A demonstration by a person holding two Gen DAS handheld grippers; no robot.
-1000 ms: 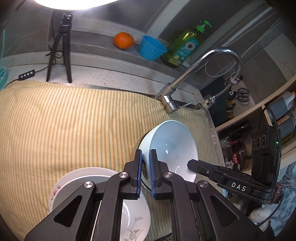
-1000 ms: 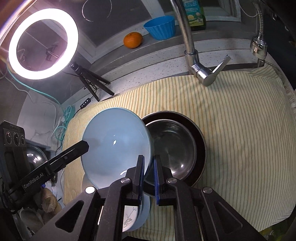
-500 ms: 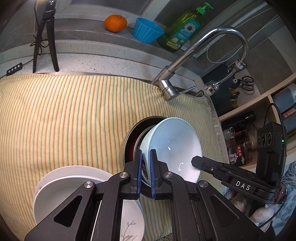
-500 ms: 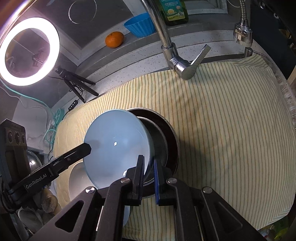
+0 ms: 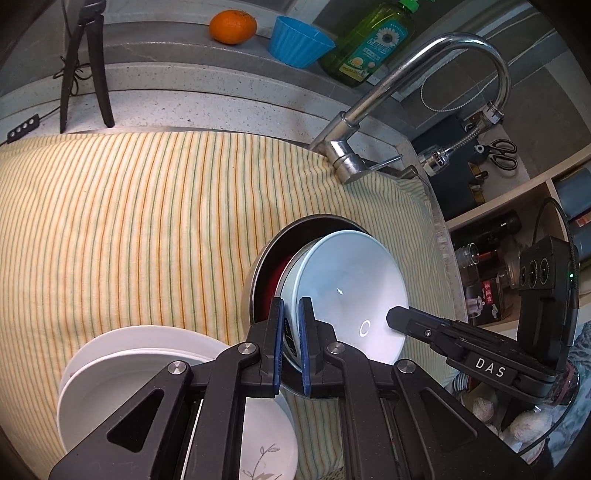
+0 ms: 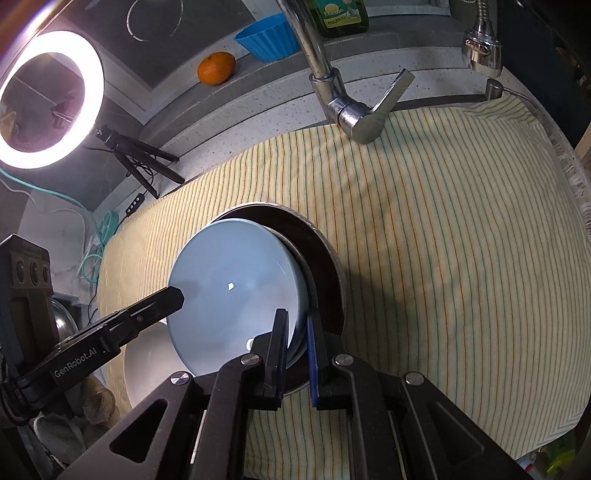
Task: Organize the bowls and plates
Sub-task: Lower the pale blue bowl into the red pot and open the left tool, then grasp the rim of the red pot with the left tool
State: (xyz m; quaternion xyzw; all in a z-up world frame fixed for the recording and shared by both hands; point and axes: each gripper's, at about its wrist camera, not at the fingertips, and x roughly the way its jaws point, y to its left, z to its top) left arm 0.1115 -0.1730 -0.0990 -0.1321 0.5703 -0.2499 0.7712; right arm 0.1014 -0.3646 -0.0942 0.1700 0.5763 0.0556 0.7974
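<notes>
You are working over a yellow striped cloth (image 5: pixel 147 221) that is covering the sink area, with a speckled stone counter (image 5: pixel 184 107) running behind it. A chrome faucet (image 5: pixel 424 85) is arching over the cloth's far edge; on the ledge beyond, an orange (image 5: pixel 232 26), a blue fluted cup (image 5: pixel 299 42) and a green dish soap bottle (image 5: pixel 369 40) are sitting side by side. A lit ring light (image 6: pixel 48 99) is standing on its tripod (image 6: pixel 140 162) at the counter's left end. You are holding a light blue bowl (image 5: pixel 351 291) tilted on edge, partly inside a steel bowl (image 6: pixel 317 258) that is resting on the cloth. Your left gripper (image 5: pixel 291 347) is clamping the blue bowl's near rim, its blue pads pressing both faces. Your right gripper (image 6: pixel 295 354) is pinching the opposite rim the same way, one finger inside, one outside. A stack of white plates (image 5: pixel 140 369) is lying just beside the steel bowl, under your left gripper.
</notes>
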